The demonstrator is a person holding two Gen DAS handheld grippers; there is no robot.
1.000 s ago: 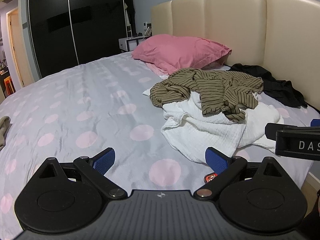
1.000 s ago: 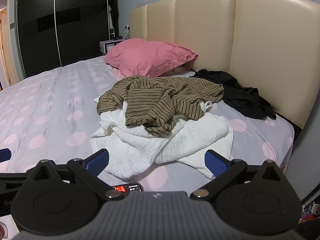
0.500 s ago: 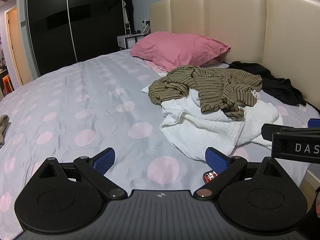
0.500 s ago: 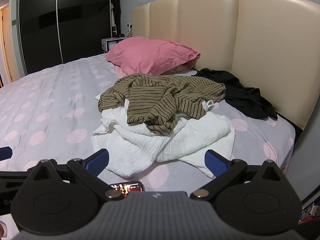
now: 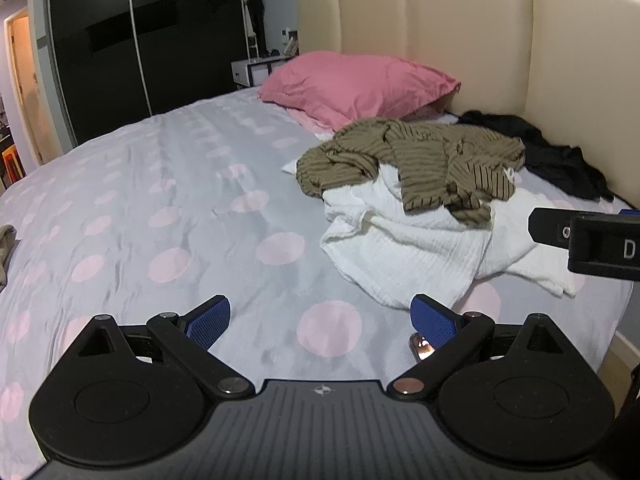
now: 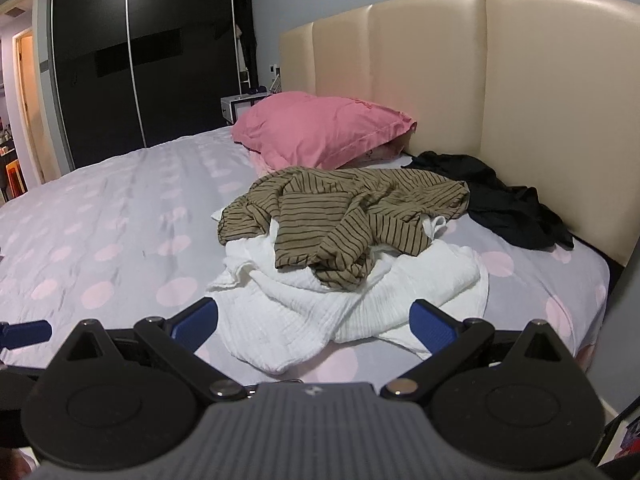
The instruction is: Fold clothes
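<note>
Bed point(image 5: 160, 184) fills both views: grey cover with pink dots, beige padded headboard point(image 5: 460, 32) at the far end. Black wardrobe point(image 5: 152, 40) behind the bed, small nightstand point(image 5: 256, 70) next to it. Pink pillow point(image 5: 356, 84) leans at the headboard.

Clothes are heaped on the bed in front of the pillow: white top point(image 6: 320, 304) crumpled at the bottom, striped brown shirt point(image 6: 340, 216) bunched on top of it. Black garment point(image 6: 504, 196) lies just beside the pile, against the headboard. All unfolded.

Left gripper point(image 5: 322, 320): jaws spread wide, nothing between them, over bare cover, white top near its right finger. Right gripper point(image 6: 316, 318): jaws spread wide, empty, with the near edge of the white top showing between its fingers; contact can't be judged. Phone point(image 5: 422, 348) lies on the bed just behind the left gripper's right finger.
</note>
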